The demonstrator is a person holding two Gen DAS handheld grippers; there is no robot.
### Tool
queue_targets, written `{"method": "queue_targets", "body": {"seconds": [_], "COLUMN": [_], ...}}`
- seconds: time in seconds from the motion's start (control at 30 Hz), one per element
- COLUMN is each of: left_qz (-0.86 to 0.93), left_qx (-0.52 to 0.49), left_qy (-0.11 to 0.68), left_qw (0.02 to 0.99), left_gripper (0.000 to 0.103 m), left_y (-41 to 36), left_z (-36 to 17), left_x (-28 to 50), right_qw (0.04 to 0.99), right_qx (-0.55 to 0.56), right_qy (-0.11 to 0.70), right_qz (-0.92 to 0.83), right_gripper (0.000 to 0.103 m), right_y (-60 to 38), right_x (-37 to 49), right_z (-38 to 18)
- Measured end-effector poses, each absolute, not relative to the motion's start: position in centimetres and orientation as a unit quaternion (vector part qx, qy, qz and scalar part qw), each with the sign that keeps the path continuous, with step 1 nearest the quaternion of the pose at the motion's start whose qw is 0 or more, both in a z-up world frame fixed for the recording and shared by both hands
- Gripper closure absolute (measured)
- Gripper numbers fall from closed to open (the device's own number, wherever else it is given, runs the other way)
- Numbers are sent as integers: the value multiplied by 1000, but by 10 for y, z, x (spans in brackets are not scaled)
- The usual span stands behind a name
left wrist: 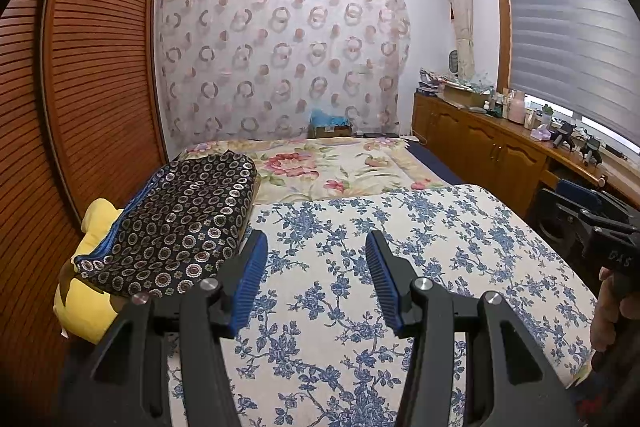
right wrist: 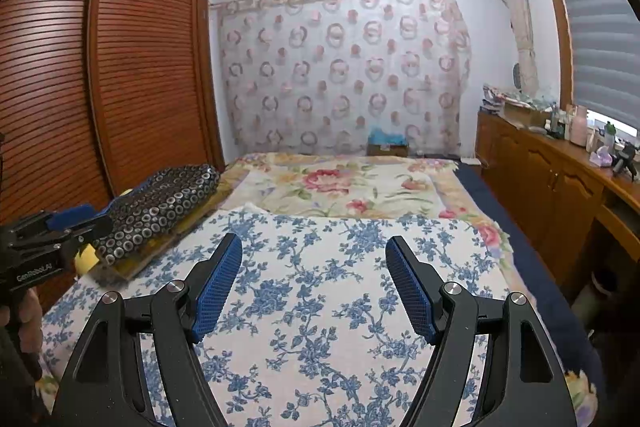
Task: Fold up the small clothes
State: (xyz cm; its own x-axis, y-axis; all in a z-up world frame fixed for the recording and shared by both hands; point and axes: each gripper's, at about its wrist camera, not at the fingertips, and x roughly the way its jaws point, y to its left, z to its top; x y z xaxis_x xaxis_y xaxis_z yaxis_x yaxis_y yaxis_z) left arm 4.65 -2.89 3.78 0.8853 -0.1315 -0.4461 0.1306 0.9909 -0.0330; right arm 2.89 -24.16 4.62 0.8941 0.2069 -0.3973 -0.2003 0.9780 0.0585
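My left gripper [left wrist: 317, 241] hangs open above a white cloth with blue flowers [left wrist: 360, 267] spread over the near part of the bed, with nothing between its blue pads. My right gripper [right wrist: 314, 245] is also open and empty over the same blue-flowered cloth [right wrist: 320, 287], its jaws standing wider. A dark folded piece with small ring patterns [left wrist: 180, 215] lies at the bed's left edge on something yellow [left wrist: 86, 291]; the right wrist view shows that dark piece [right wrist: 160, 203] too. No small garment is in either grip. Each view catches the other gripper at its edge, right [left wrist: 608, 227] and left [right wrist: 44, 239].
A slatted wooden wardrobe [left wrist: 80, 87] stands close on the left. A pink-flowered blanket [left wrist: 328, 167] covers the far half of the bed. Wooden cabinets [left wrist: 492, 143] with cluttered tops run along the right under a window blind. A person's hand [left wrist: 608, 315] holds the right gripper's handle.
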Motion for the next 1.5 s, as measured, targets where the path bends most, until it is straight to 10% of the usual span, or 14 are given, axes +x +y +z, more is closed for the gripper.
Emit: {"method": "queue_targets", "body": {"seconds": [1.5], "left_qz": [-62], "left_qx": [6], "left_qy": [221], "left_qw": [973], "left_gripper": [53], "left_y": [-30], "left_z": [41], "left_x": [44], "right_qw": [973], "right_qx": [11], "right_qy": [208], "right_qz": [97], "right_gripper": [27], "right_y": [-242], "right_x": [30], "right_z": [43]}}
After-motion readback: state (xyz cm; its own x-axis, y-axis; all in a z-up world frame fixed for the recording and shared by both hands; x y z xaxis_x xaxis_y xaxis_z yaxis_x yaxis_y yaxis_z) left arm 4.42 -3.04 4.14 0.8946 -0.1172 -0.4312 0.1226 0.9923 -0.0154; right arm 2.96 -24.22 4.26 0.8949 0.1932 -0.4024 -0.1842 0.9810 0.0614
